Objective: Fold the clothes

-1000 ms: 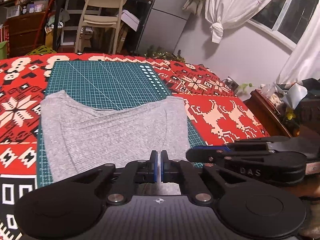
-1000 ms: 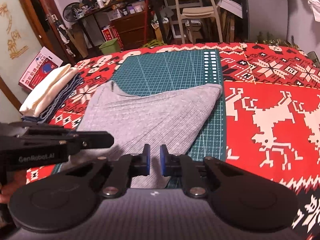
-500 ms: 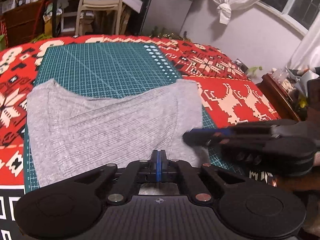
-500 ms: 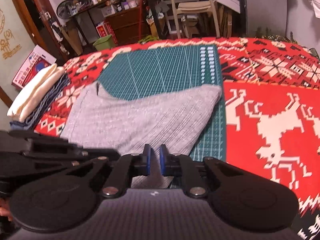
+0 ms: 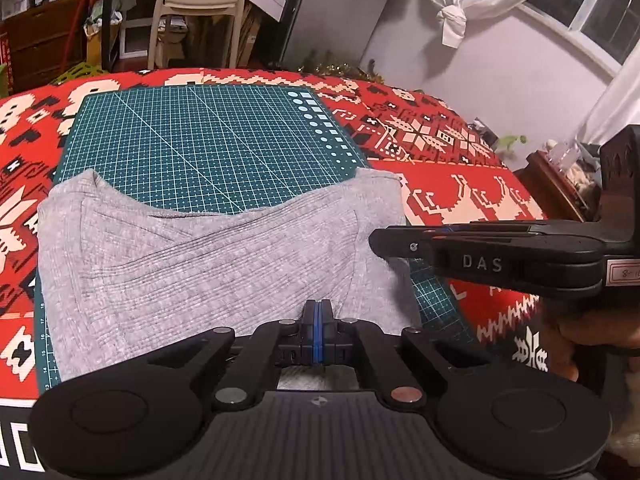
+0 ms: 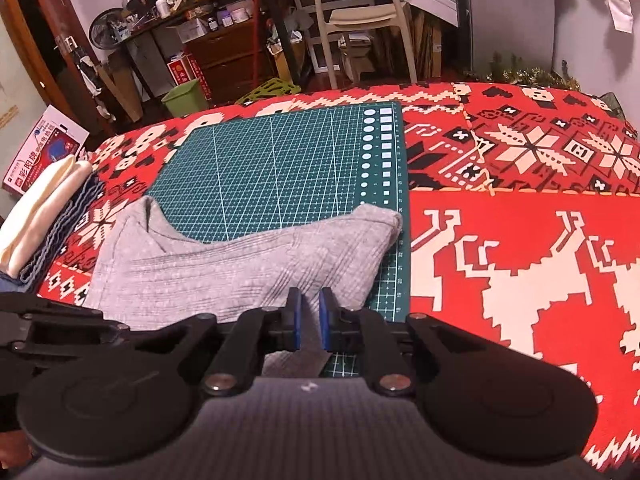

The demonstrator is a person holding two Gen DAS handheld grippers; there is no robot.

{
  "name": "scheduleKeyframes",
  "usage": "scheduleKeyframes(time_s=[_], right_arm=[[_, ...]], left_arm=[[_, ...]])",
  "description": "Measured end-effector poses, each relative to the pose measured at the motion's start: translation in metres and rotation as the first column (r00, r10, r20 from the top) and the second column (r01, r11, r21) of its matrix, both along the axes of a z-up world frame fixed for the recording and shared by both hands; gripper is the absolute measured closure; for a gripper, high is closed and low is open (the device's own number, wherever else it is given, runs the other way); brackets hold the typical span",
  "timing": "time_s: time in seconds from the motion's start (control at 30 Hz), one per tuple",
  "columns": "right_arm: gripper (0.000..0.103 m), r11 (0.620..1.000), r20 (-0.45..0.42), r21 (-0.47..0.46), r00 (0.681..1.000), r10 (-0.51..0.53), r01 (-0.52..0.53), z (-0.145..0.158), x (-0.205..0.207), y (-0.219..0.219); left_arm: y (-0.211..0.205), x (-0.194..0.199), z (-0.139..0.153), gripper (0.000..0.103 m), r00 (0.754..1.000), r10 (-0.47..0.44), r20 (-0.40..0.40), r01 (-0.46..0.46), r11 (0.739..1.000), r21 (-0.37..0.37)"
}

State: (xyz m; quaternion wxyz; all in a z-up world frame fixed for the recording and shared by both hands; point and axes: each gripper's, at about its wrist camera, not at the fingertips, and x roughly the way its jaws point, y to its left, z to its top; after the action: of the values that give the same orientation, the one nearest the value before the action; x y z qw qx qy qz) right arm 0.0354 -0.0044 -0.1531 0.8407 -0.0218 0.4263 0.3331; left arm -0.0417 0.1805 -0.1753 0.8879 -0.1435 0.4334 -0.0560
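Left wrist view: grey garment (image 5: 208, 264) across frame centre on green cutting mat (image 5: 208, 140), long axis left to right. Left gripper (image 5: 317, 322) at lower centre, pressed fully together over near hem; cloth between pads not discernible.

Right wrist view: right gripper (image 6: 308, 322) lower centre, narrowly parted, straddling near hem, apparently not yet pinched.

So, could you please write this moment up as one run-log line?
task: fold clothes | grey garment on cutting mat | left gripper shut at near hem | right gripper open, hem between fingers
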Motion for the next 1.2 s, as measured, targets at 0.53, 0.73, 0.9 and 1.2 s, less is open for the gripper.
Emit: scheduleKeyframes(time_s=[0.53,0.73,0.9,1.2], right_arm=[[0.093,0.999,0.055,-0.037,0.998,-0.027,0.029,0.007,0.027,0.006],[0.094,0.999,0.011,-0.042,0.999,-0.033,0.034,-0.001,0.047,0.009],[0.095,0.998,0.004,-0.054,1.0,-0.019,0.019,-0.002,0.061,0.016],[0.093,0.998,0.058,-0.056,0.998,0.004,-0.001,0.019,0.053,0.024]], left_arm=[[0.016,0.02,0.004,0.103,0.999,0.041,0.008,-0.041,0.999,0.001],[0.025,0.023,-0.001,0.103,0.997,0.069,-0.016,-0.069,0.998,0.008],[0.032,0.021,0.001,0.103,0.996,0.082,-0.021,-0.082,0.997,-0.003],[0.042,0.016,0.017,0.103,0.994,0.108,0.012,-0.108,0.994,0.013]])
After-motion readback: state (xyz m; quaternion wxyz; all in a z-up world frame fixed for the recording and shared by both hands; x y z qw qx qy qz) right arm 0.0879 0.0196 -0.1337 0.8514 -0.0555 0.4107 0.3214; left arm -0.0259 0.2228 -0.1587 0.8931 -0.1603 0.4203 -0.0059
